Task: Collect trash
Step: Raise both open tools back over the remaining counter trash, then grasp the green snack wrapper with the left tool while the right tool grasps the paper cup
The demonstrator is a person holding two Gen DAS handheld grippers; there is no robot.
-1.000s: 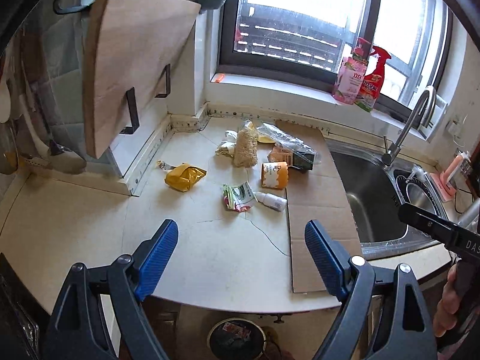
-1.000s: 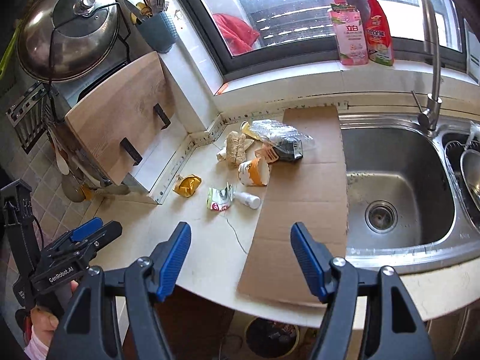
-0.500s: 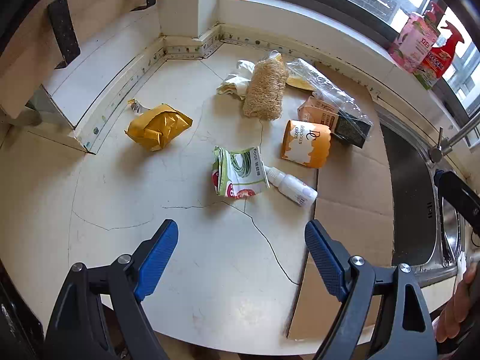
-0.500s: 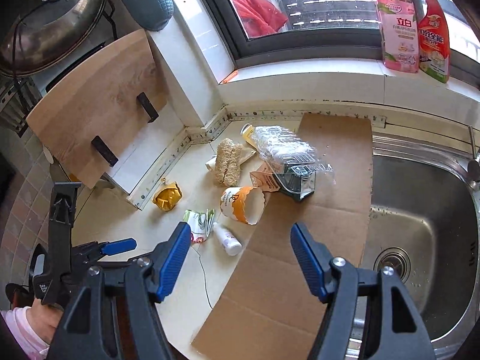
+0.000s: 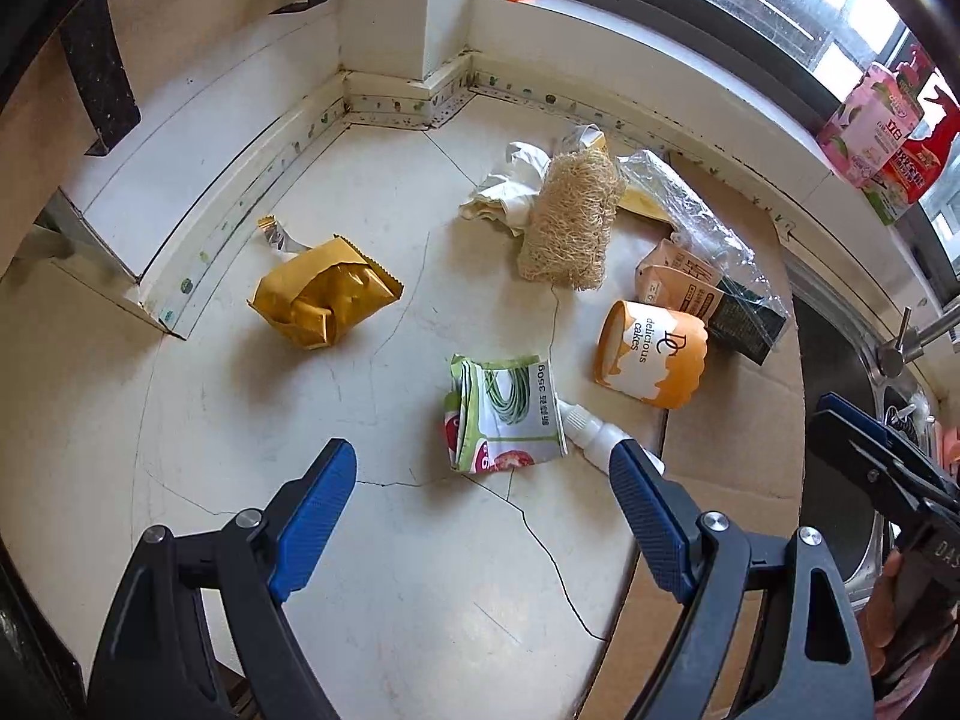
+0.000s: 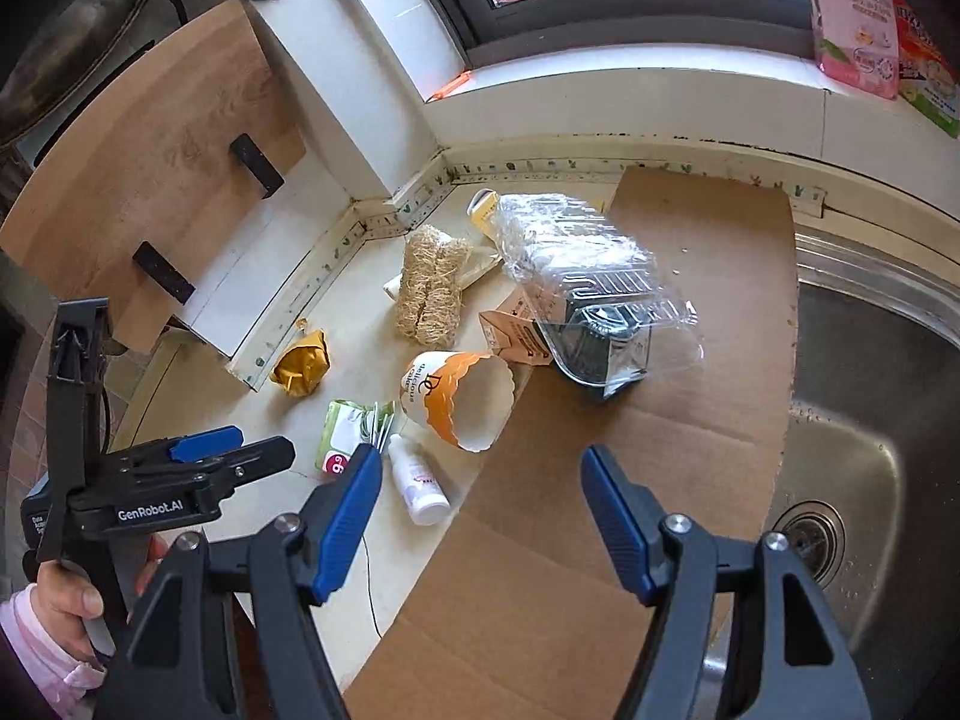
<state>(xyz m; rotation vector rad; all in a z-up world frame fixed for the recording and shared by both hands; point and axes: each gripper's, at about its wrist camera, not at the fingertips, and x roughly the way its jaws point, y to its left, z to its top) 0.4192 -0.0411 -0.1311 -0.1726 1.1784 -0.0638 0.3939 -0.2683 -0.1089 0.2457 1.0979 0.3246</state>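
- Left gripper [image 5: 483,495]: one, its two blue-padded fingers [image 5: 315,510] spread wide and holding nothing; it hangs over the pale, cracked countertop [image 5: 240,420], with the green-and-white packet [image 5: 504,414] lying just ahead between the fingertips.
- Right gripper [image 6: 483,507]: one, likewise spread wide and empty, above the edge of the cardboard sheet [image 6: 690,420]; the paper cup [image 6: 459,399] lies just beyond its tips.
- Trash on the countertop, each a single piece: the green-and-white packet marked 350g, crumpled flat; a small white bottle [image 5: 594,435] on its side, touching the packet's right edge; a crumpled yellow foil wrapper [image 5: 324,300], well apart to the left near the raised white ledge [image 5: 180,210]; a loofah scrubber [image 5: 570,222]; a wad of white paper [image 5: 507,186] touching the loofah's left side.
- Trash at or on the cardboard: one orange-and-white paper cup printed "delicious cakes", on its side across the sheet's left edge; one tan carton [image 5: 678,282], flattened; one clear plastic clamshell [image 6: 600,294] with a dark item inside, partly over the carton; one yellow piece [image 6: 483,210] showing under the clamshell's far end.
- Cardboard sheet: one, flat, reaching from the back wall toward the front edge, beside the steel sink [image 6: 870,420].
- Sink: one basin, one drain [image 6: 807,540].
- Window sill: two cleaning-product containers, one pink pouch [image 5: 870,120] and one red bottle [image 5: 927,144], standing side by side.
- Wooden board [image 6: 144,180]: one, tilted, with two black handles.
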